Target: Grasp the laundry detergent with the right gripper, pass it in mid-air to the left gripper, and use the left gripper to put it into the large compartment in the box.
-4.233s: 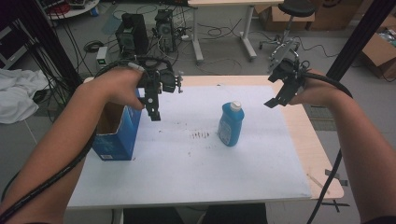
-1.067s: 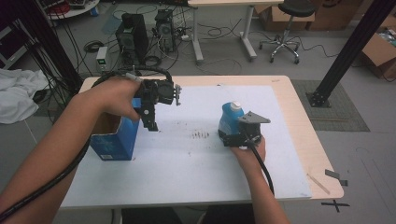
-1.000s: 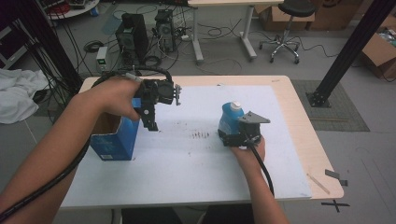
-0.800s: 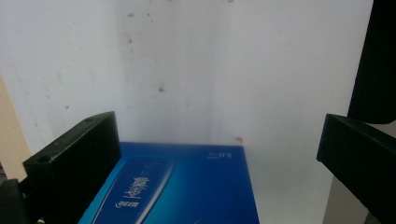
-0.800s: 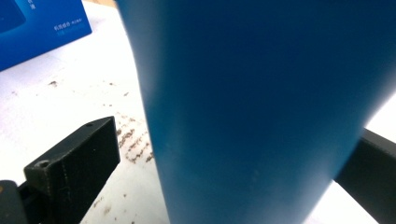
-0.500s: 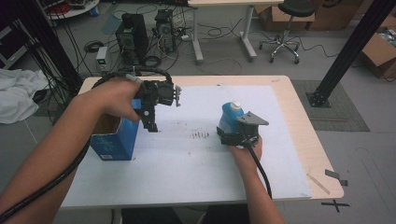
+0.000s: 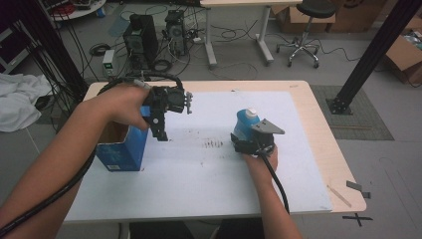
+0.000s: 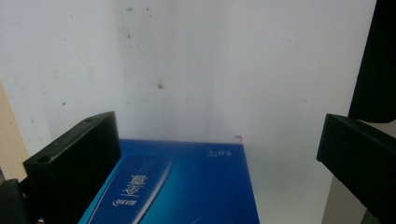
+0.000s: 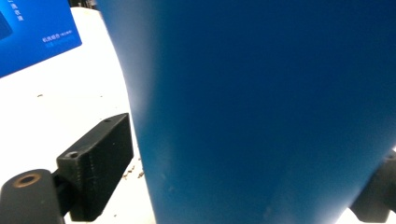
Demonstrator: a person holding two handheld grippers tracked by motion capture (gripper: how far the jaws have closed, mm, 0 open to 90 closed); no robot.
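Change over the last few secs: the right gripper (image 7: 246,142) has come down from the table's far right corner to the blue bottle (image 7: 245,123), and its jaws have just been closing w/ the bottle body between them. In the right gripper view the left pad (image 9: 100,165) sits right at the bottle wall (image 9: 261,112); full contact can't be confirmed, so it's not yet a firm clamp. Judgement: the grasp is nearly made, lift comes next.

Bottle stands upright, white cap on top, mid-right on the white sheet (image 7: 199,189), well apart from the blue carton (image 7: 122,149) at the left.

Left gripper (image 7: 160,130) hangs over the carton's near corner, jaws wide apart, holding nothing; carton top (image 8: 187,186) lies below them.

Writing: white print on the carton, too small/blurred to read. No bottle label legible.
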